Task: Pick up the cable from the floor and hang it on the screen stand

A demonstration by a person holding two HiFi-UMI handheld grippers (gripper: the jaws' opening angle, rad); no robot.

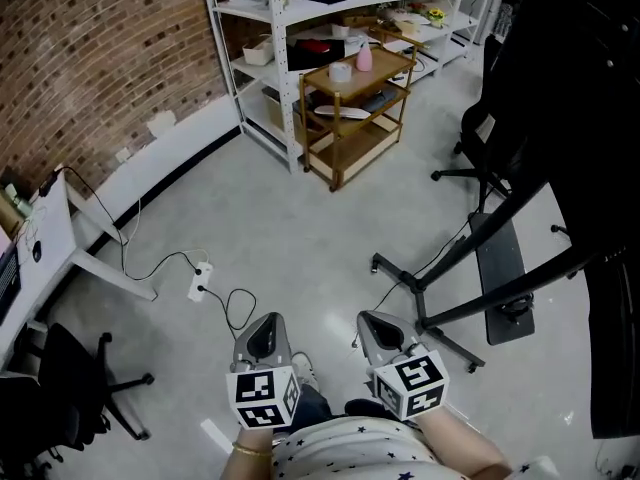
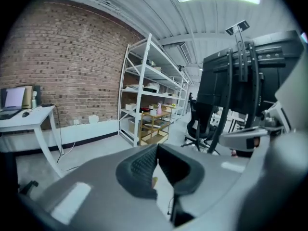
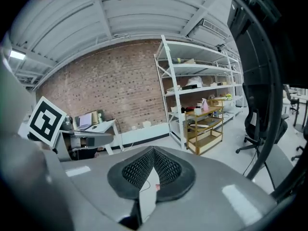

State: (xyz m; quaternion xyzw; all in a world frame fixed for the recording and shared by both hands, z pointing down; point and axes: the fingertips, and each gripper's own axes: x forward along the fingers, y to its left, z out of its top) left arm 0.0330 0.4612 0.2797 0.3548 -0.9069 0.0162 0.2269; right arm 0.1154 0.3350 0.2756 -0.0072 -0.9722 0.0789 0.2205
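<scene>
A thin black cable (image 1: 238, 306) lies in loops on the grey floor, running from a white power strip (image 1: 199, 280) toward my feet. The black screen stand (image 1: 478, 298) rises at the right on a wheeled base, and another thin cable (image 1: 443, 253) trails from it. Both grippers hang low, close to my body and well above the floor. My left gripper (image 1: 266, 326) (image 2: 156, 147) is shut with nothing in it. The right gripper (image 1: 375, 320) (image 3: 153, 150) is shut and empty too. The stand (image 2: 231, 95) fills the right of the left gripper view, and its pole (image 3: 269, 105) shows in the right gripper view.
A wooden cart (image 1: 358, 108) and a white shelf rack (image 1: 290, 58) stand ahead by the brick wall. At the left there is a white desk (image 1: 50, 238) with a black chair (image 1: 70, 388) under it. Another black chair (image 1: 480, 138) stands beyond the stand.
</scene>
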